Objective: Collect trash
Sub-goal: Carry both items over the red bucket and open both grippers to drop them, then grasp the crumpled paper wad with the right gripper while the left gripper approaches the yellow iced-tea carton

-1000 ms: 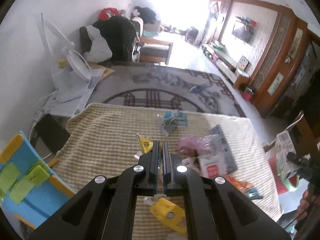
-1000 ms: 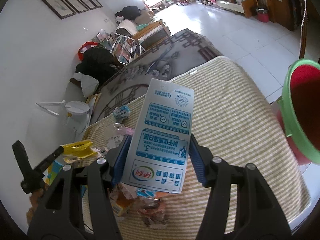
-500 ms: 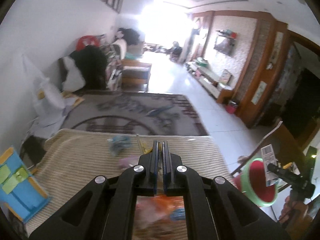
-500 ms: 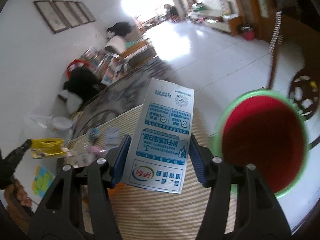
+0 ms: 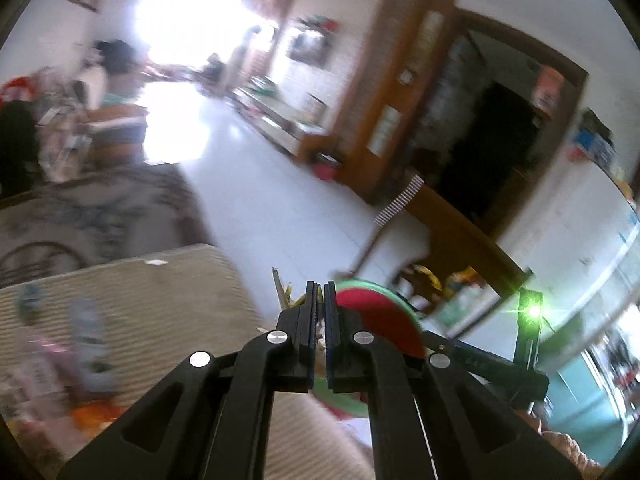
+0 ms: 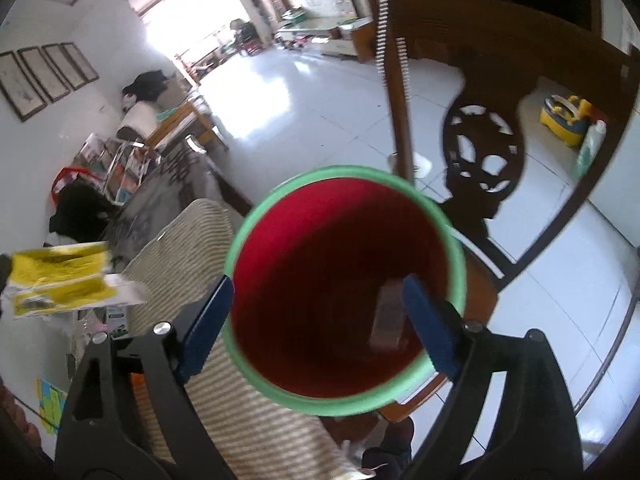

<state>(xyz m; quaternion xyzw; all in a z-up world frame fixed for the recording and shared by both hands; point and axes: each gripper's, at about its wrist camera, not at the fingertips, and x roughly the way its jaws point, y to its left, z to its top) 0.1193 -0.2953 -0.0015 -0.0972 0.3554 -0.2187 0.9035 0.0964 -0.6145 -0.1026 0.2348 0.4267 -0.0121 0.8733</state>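
One red bucket (image 6: 344,292) with a green rim stands beside a table draped in a striped cloth (image 6: 188,240), in front of one carved wooden chair (image 6: 486,152). The right gripper (image 6: 316,326) hangs over the bucket's mouth, its blue-padded jaws opening with nothing between them; one blurred carton (image 6: 386,316) lies inside the bucket against the far wall. The left gripper (image 5: 319,312) is clenched on one crumpled yellow wrapper (image 6: 60,280), held just beside the bucket over the table's edge. More litter (image 5: 86,336), too blurred to count, remains on the cloth.
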